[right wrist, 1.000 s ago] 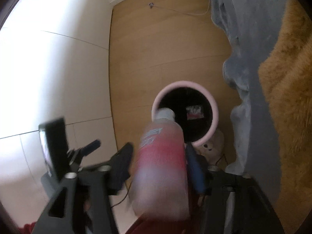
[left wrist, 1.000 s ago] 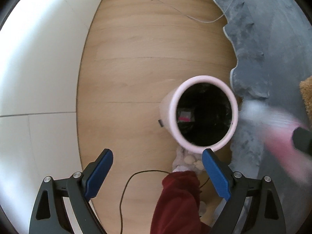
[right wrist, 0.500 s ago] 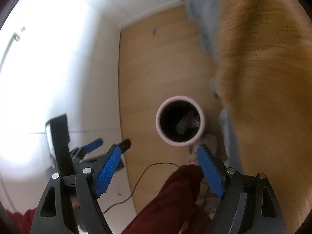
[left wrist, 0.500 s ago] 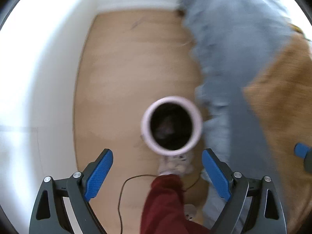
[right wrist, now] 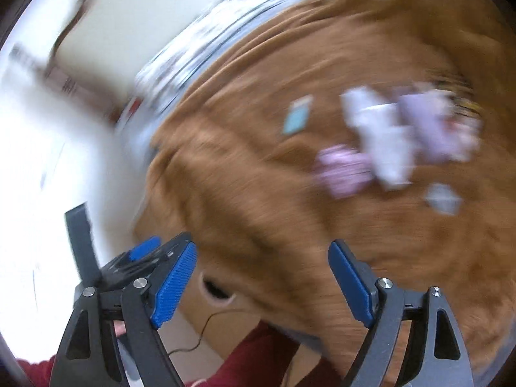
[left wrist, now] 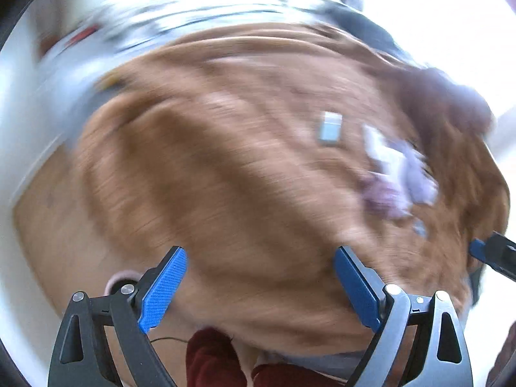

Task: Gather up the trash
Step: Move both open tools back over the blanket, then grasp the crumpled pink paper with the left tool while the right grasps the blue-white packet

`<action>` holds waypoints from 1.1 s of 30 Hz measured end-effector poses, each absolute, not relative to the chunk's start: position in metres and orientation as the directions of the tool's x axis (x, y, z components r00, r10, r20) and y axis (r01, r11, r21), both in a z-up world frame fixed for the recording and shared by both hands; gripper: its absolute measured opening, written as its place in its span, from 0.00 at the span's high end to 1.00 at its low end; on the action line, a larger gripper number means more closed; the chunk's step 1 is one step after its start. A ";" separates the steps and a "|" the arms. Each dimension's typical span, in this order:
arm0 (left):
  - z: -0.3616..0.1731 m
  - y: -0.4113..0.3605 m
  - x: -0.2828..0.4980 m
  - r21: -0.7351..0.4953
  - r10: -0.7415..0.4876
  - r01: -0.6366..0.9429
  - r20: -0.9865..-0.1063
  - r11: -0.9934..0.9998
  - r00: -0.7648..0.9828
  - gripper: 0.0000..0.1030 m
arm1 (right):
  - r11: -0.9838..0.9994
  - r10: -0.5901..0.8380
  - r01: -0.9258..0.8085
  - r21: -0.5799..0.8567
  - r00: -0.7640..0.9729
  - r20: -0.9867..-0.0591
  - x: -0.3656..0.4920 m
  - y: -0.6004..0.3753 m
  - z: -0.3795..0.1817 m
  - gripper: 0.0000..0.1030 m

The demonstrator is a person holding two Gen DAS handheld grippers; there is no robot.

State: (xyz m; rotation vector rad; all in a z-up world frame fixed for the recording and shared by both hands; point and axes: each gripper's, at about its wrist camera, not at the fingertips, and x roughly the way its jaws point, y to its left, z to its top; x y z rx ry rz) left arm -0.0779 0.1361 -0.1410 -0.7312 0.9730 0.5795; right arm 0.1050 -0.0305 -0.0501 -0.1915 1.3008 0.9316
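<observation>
Both views are motion-blurred. Several pieces of trash lie on a brown fuzzy blanket [left wrist: 225,177]: a small light-blue packet [left wrist: 329,128], crumpled white paper [left wrist: 383,151], a pink wad [left wrist: 382,193] and a lilac wad [left wrist: 422,187]. They also show in the right wrist view: the packet [right wrist: 298,117], the white paper [right wrist: 383,142], the pink wad [right wrist: 343,171], the lilac wad [right wrist: 435,125]. My left gripper [left wrist: 259,287] is open and empty. My right gripper [right wrist: 262,283] is open and empty. The pink bin [left wrist: 117,280] peeks out at the lower left, behind the left finger.
The blanket [right wrist: 322,225] covers a bed above a wood floor [right wrist: 219,325]. White wall [right wrist: 48,145] is on the left. A dark red sleeve [left wrist: 209,361] and a black cable [right wrist: 200,335] are at the bottom. A small grey scrap [right wrist: 443,198] lies on the blanket.
The bottle has left my right gripper, and it is open. Both grippers have swung up from the pink bin toward the blanket with the trash.
</observation>
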 end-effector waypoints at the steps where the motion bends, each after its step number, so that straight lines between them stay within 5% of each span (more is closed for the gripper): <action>1: -0.137 0.132 -0.058 -0.281 0.097 -0.692 -0.887 0.665 0.452 0.10 | 0.669 0.476 -0.647 0.366 -0.006 -0.879 0.119 -0.040 -0.048 0.19; 11: -0.153 0.091 0.106 -0.080 0.027 -0.336 -0.953 0.939 0.301 0.09 | 0.863 0.386 -0.378 0.335 0.066 -0.920 0.211 -0.092 -0.100 0.19; 24: -0.225 0.088 0.164 -0.085 -0.051 -0.283 -0.991 0.955 0.126 0.10 | 0.890 0.357 -0.307 0.336 0.014 -0.934 0.240 -0.092 -0.146 0.19; 27: -0.233 0.081 0.170 -0.098 -0.067 -0.254 -0.990 0.962 0.128 0.23 | 0.888 0.349 -0.324 0.328 0.006 -0.937 0.247 -0.089 -0.151 0.19; 31: -0.244 0.088 0.174 -0.154 -0.128 -0.294 -0.986 0.943 0.107 0.60 | 0.884 0.337 -0.339 0.322 -0.015 -0.941 0.259 -0.081 -0.162 0.19; 33: -0.245 0.101 0.171 -0.215 -0.180 -0.363 -0.975 0.907 0.127 0.66 | 0.884 0.336 -0.334 0.327 -0.033 -0.941 0.265 -0.078 -0.170 0.19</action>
